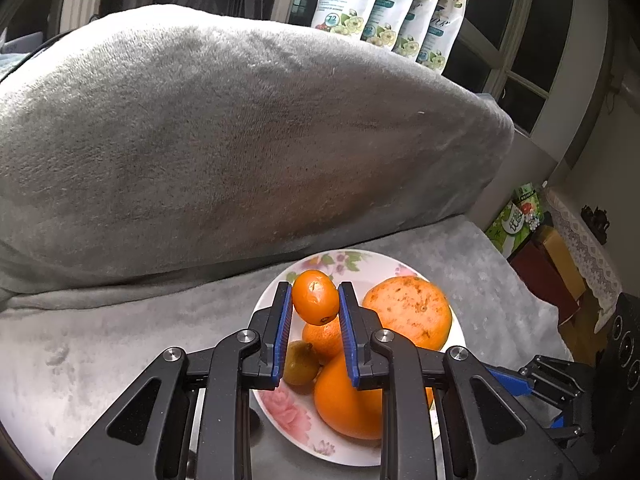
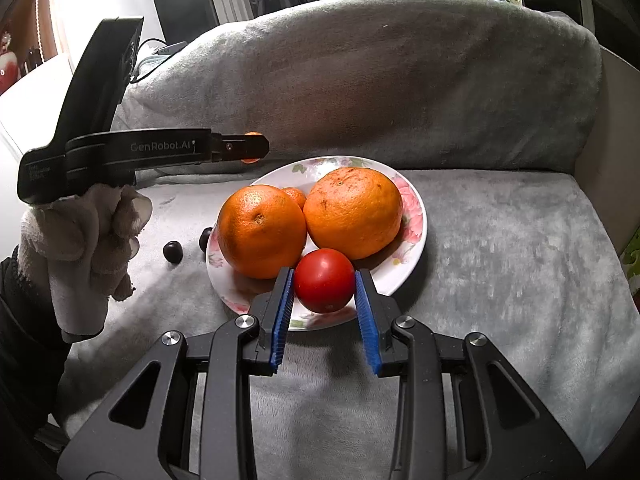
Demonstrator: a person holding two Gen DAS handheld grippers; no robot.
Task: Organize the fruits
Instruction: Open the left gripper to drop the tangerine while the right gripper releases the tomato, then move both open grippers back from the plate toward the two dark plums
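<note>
The left gripper (image 1: 315, 300) jaws are clamped on a small orange mandarin (image 1: 315, 297), directly above the floral white ceramic plate (image 1: 276, 404); right gripper (image 2: 324, 286) jaws pinch a red tomato (image 2: 324, 280) at that plate's near rim.

Plate (image 2: 416, 216) on blanket (image 2: 500, 260), before cushion (image 2: 380, 80). On plate: two large oranges (image 2: 262, 232) side by side, smaller orange (image 2: 296, 196) behind and between them, tomato (image 2: 325, 280) at near rim between right gripper (image 2: 325, 296) pads. Two dark fruits (image 2: 173, 251) on blanket just left of plate. Small orange (image 1: 315, 298) above plate, clamped in left gripper (image 1: 314, 300). Pouches (image 1: 388, 12) in row behind cushion.
</note>
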